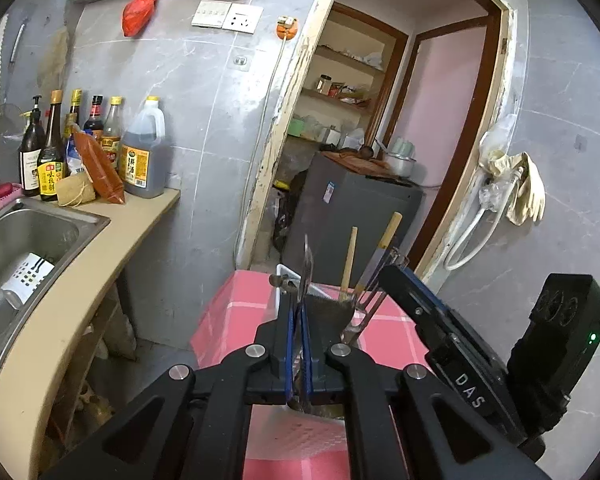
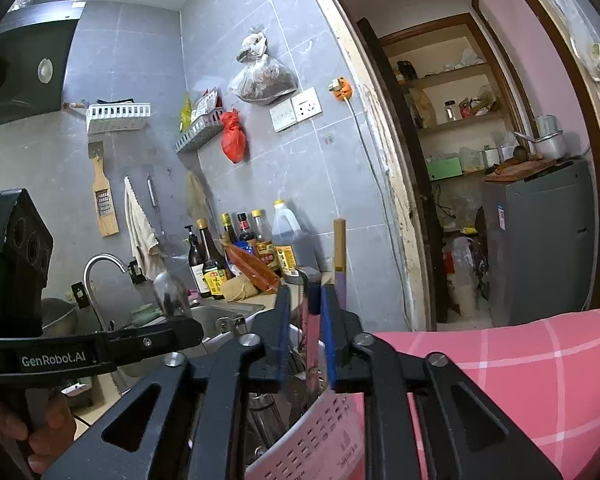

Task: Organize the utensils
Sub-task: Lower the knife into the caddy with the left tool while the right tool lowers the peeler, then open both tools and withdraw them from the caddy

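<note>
Left gripper (image 1: 299, 312): angled downward, jaws clamped on an upright spatula (image 1: 307, 276) above the white utensil holder (image 1: 281, 280) on the pink checked tablecloth (image 1: 228, 320). Right gripper (image 2: 305, 316): near level, narrow gap around a flat handle (image 2: 312, 332) over the same holder; contact unclear.

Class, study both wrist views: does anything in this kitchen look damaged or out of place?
Yes. The door frame beside the grey tiled wall is damaged: its pale paint is chipped and flaking along the edge. A white utensil holder also lies tipped on its side in the sink.
</note>
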`<action>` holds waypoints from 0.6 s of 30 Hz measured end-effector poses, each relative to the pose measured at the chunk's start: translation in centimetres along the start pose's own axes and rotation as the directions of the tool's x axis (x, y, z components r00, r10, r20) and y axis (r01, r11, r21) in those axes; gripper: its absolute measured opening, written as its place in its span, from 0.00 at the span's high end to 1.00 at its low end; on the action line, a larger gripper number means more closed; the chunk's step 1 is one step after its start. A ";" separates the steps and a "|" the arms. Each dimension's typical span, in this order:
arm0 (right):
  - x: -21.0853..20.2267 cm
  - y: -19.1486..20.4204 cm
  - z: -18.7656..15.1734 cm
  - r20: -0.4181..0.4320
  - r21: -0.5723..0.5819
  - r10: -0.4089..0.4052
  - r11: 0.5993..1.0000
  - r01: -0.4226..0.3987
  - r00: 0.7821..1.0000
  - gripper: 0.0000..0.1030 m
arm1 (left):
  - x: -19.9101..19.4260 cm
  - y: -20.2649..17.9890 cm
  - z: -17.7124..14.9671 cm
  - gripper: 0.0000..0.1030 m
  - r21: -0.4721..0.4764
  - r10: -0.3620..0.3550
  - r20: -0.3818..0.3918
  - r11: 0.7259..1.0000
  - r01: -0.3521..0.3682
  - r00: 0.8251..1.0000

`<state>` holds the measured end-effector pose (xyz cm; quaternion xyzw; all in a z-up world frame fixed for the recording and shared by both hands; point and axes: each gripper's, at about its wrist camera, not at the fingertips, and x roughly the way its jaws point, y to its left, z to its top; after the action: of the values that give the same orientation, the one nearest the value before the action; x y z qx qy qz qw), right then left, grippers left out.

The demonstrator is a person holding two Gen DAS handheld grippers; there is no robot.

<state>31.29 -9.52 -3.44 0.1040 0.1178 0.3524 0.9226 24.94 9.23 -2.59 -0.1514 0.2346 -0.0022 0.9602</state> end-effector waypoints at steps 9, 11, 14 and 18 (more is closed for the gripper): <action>-2.6 -0.4 1.4 0.004 0.000 -0.053 0.999 0.053 0.999 0.68 | -1.1 -0.7 0.4 0.82 -0.008 -0.005 0.014 1.000 0.005 1.000; -3.4 -0.5 1.8 0.010 0.001 -0.072 0.997 0.072 0.997 0.65 | -1.5 -0.8 0.6 0.77 -0.012 -0.005 0.023 1.000 0.006 1.000; -5.0 -0.7 2.6 0.020 0.003 -0.106 0.994 0.106 0.994 0.58 | -2.3 -1.1 0.8 0.71 -0.010 -0.007 0.040 1.000 0.007 0.999; -7.3 -0.8 3.8 0.041 0.002 -0.156 0.988 0.156 0.987 0.47 | -3.5 -2.2 1.2 0.58 0.008 -0.003 0.071 1.000 0.003 0.997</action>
<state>27.59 -15.48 0.98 0.1011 0.1062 0.2772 0.9496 22.51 7.79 0.64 -0.1478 0.1999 0.0008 0.9686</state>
